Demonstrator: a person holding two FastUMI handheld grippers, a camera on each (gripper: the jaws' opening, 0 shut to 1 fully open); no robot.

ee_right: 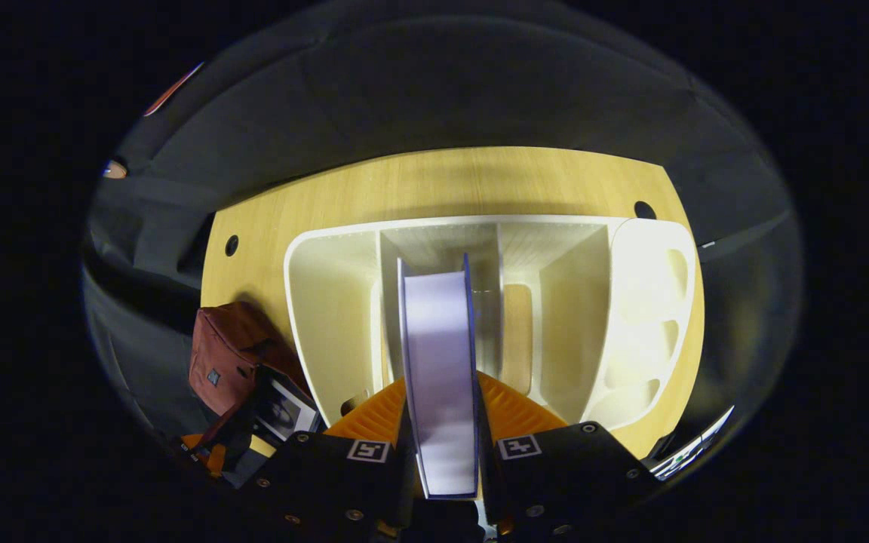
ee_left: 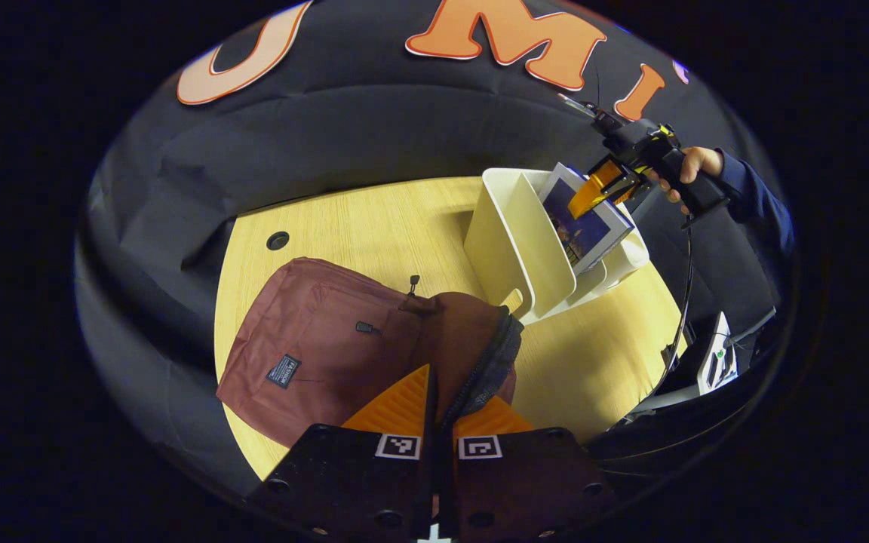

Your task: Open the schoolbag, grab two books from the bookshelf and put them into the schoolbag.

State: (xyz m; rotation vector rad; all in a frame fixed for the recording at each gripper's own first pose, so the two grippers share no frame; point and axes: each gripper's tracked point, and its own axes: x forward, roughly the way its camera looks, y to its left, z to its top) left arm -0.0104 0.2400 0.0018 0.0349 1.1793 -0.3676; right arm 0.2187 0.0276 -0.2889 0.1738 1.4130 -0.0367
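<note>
The maroon schoolbag (ee_left: pixel 314 347) lies on the wooden table (ee_left: pixel 374 226), its zip parted and grey lining showing. My left gripper (ee_left: pixel 446 403) is shut on the edge of that opening. In the right gripper view the bag (ee_right: pixel 227 354) sits at the lower left, with the left gripper (ee_right: pixel 208 452) on it. My right gripper (ee_right: pixel 440 386) is shut on a book (ee_right: pixel 438 332), seen page-edge on, over the middle slot of the white bookshelf (ee_right: pixel 329 302). From the left gripper view, that right gripper (ee_left: pixel 600 188) holds the book (ee_left: pixel 585 230) tilted, its lower end still inside the bookshelf (ee_left: pixel 517 249).
A hand and blue sleeve (ee_left: pixel 744 196) hold the right gripper, and a cable (ee_left: pixel 687 286) hangs from it. A white device (ee_left: pixel 717 362) sits past the table's right edge. The shelf's other slots (ee_right: pixel 570 317) hold nothing. Cable holes (ee_left: pixel 277 240) pierce the tabletop.
</note>
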